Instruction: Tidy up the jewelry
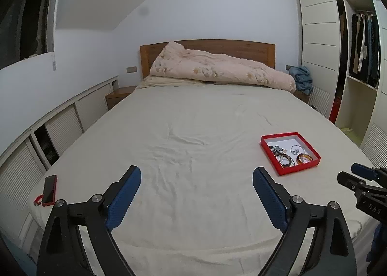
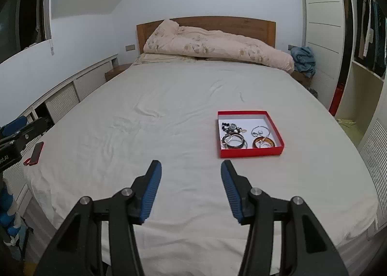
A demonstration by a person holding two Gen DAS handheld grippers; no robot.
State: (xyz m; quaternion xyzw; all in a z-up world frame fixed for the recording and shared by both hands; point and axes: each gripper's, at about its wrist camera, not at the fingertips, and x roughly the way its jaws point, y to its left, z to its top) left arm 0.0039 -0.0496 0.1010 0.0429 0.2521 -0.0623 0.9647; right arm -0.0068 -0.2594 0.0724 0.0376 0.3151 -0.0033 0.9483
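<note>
Jewelry (image 2: 244,136), bangles, rings and beads, lies heaped in a red tray (image 2: 251,152) on the bed (image 2: 169,111). Left claw (image 1: 196,180) and right claw (image 2: 191,172) gape, holding nothing.

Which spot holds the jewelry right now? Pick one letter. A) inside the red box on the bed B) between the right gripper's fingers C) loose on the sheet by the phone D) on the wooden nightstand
A: the bangles and small pieces lie inside the red box, which sits on the bed; both grippers are open and hold nothing.

Left gripper (image 1: 196,179), right gripper (image 2: 191,169): jaws apart.
</note>
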